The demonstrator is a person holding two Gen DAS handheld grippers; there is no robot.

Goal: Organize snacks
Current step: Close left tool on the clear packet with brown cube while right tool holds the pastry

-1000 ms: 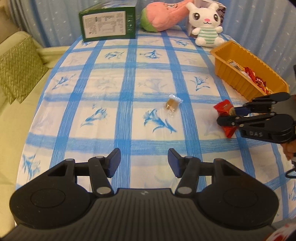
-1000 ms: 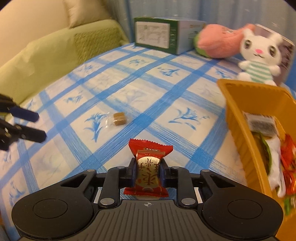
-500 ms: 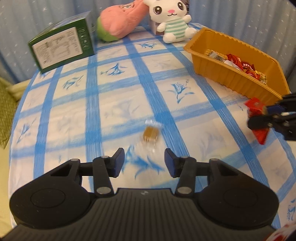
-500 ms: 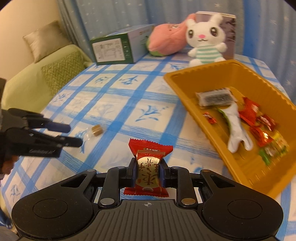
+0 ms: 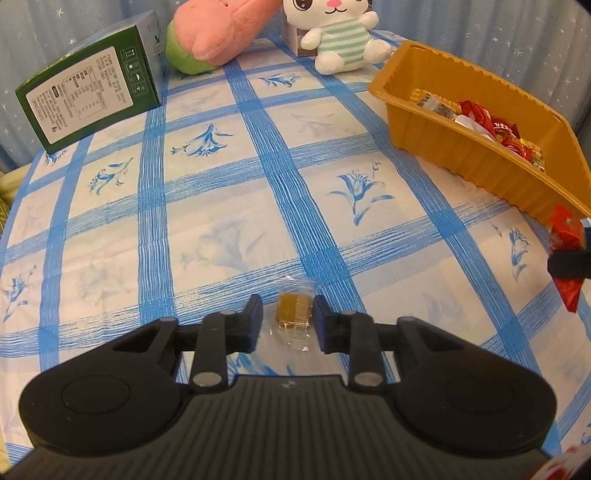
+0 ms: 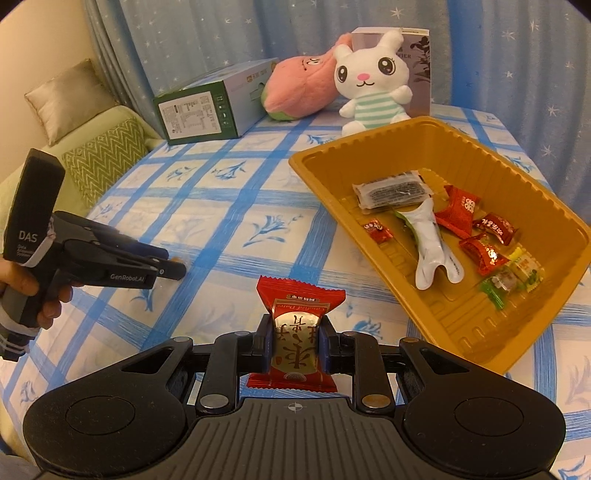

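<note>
Surface [image 5: 207, 206] wore blue-checked floral cloth. On it sat green box [image 5: 88, 99], pink plush [image 5: 218, 33], white bunny plush [image 5: 340, 40], orange tray [image 5: 461, 155], clear-wrapped brown candy [image 5: 293, 312].

In the left wrist view, the right tongs [image 5: 576, 254] are cut off by the right edge of the frame, so only a dark tip and part of the red foil-wrapped snack [image 5: 565, 240] show. In the right wrist view, the small brown candy in clear wrap [image 6: 178, 260] is almost wholly hidden behind the tips of the left tongs [image 6: 173, 267] at middle left. The print on the green-and-white cardboard box [image 6: 195, 118] is too small to read. The hand [image 6: 26, 291] is cut off at the left edge.
</note>
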